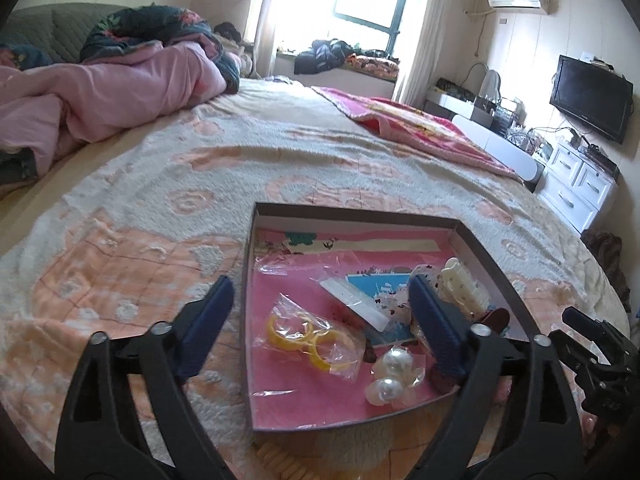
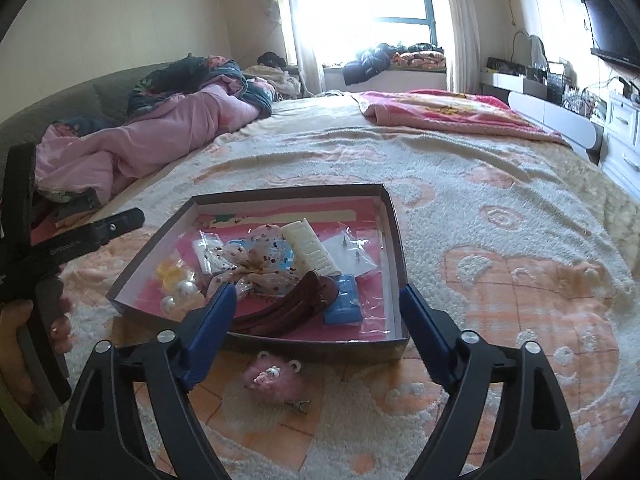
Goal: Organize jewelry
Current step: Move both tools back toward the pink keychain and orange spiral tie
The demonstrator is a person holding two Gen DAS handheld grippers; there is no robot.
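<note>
Over the bed, the left wrist view had the left gripper [image 1: 320, 296] angled down with jaws spread wide, gripping nothing, above the shallow pink-lined cardboard box [image 1: 486, 256] holding bagged yellow hoop earrings [image 1: 310, 338]. The right wrist view had the right gripper [image 2: 316, 300] wide open too, empty, fluffy pink bear hair clip [image 2: 274, 380] outside the box.

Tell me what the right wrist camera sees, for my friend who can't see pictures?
An open right gripper hangs over a shallow box of hair clips, pearl earrings and small packets, set on a fuzzy peach bedspread. A fluffy pink bear clip lies on the bedspread just outside the box.
</note>
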